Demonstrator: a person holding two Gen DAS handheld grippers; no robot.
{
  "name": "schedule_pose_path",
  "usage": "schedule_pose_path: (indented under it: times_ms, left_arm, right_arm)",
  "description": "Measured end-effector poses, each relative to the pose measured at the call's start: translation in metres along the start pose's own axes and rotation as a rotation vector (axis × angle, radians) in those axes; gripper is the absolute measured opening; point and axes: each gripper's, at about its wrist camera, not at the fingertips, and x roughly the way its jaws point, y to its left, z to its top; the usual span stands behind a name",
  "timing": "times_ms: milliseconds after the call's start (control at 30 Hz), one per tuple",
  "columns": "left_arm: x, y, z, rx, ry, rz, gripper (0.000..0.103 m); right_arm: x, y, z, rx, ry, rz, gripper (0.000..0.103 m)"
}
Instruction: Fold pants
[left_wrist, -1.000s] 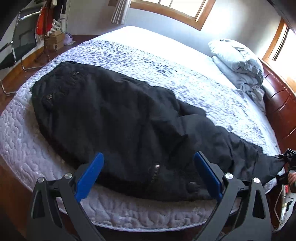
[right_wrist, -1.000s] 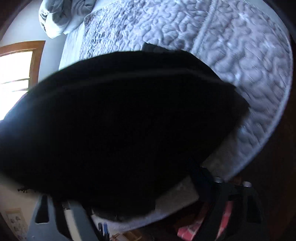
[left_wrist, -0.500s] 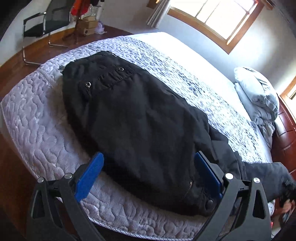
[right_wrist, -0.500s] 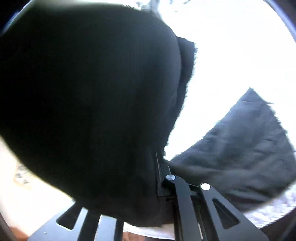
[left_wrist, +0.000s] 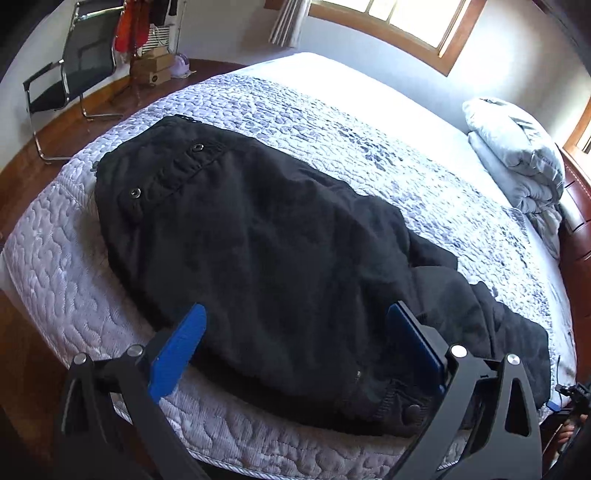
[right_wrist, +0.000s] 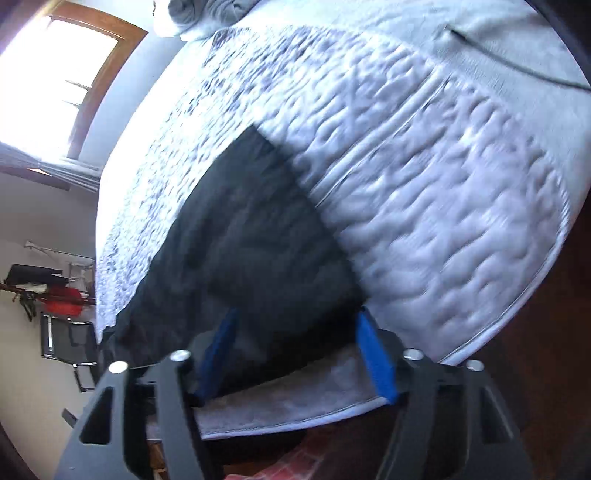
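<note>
Black pants (left_wrist: 266, 258) flat on bed (left_wrist: 59, 258), beneath both tongs, seemingly ungripped

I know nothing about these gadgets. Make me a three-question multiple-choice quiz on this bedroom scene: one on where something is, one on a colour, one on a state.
1. Where do the black pants lie?
A. On the chair
B. On the quilted bed
C. On the floor

2. What colour are the pads on the left gripper's fingers?
A. Blue
B. Red
C. Green

3. How does the left gripper stand?
A. Shut on the pants
B. Shut on the pillow
C. Open, holding nothing

Answers:
1. B: the pants are spread flat over the bed, while the chair stands away by the wall.
2. A: both pads show bright blue.
3. C: the left gripper has its fingers wide apart, with the pants only visible beyond the gap, not pinched.
</note>
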Motion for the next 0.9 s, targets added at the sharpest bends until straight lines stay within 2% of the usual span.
schedule_pose_path:
  times_ms: [100,233,333,400,500,567,633,667,733,800,900]
  left_arm:
    - [0.0,0.003,0.0,-0.01,-0.001,0.03,0.099]
    - [0.001,0.011,0.001,-0.012,-0.002,0.075,0.099]
    - [0.007,0.018,0.004,-0.036,0.008,0.1,0.099]
    - [0.011,0.025,0.004,-0.056,0.018,0.127,0.099]
    - [0.019,0.038,0.002,-0.096,0.036,0.207,0.099]
    - [0.024,0.046,0.001,-0.125,0.054,0.249,0.099]
    - [0.03,0.057,-0.001,-0.166,0.072,0.271,0.099]
    - [0.031,0.059,-0.001,-0.175,0.075,0.267,0.099]
    - [0.036,0.064,-0.001,-0.196,0.093,0.251,0.099]
    - [0.038,0.067,-0.002,-0.224,0.093,0.225,0.099]
    - [0.045,0.064,-0.003,-0.279,0.096,0.161,0.099]
  right_arm:
    - [-0.001,-0.015,-0.007,-0.022,0.039,-0.013,0.07]
    - [0.01,-0.021,-0.024,-0.018,0.07,0.033,0.07]
    - [0.033,-0.03,-0.029,0.019,0.102,0.106,0.07]
    - [0.043,-0.026,-0.028,0.025,0.112,0.082,0.07]
    - [0.047,-0.02,-0.03,0.011,0.109,0.062,0.071]
    - [0.048,-0.014,-0.032,-0.016,0.101,0.051,0.065]
    - [0.051,-0.011,-0.031,-0.026,0.085,0.059,0.049]
    - [0.051,-0.009,-0.029,-0.028,0.081,0.072,0.045]
    - [0.052,0.0,-0.021,-0.033,0.075,0.11,0.028]
    - [0.047,0.015,-0.01,-0.076,0.052,0.134,0.018]
    - [0.026,0.046,0.022,-0.156,-0.027,0.162,0.015]
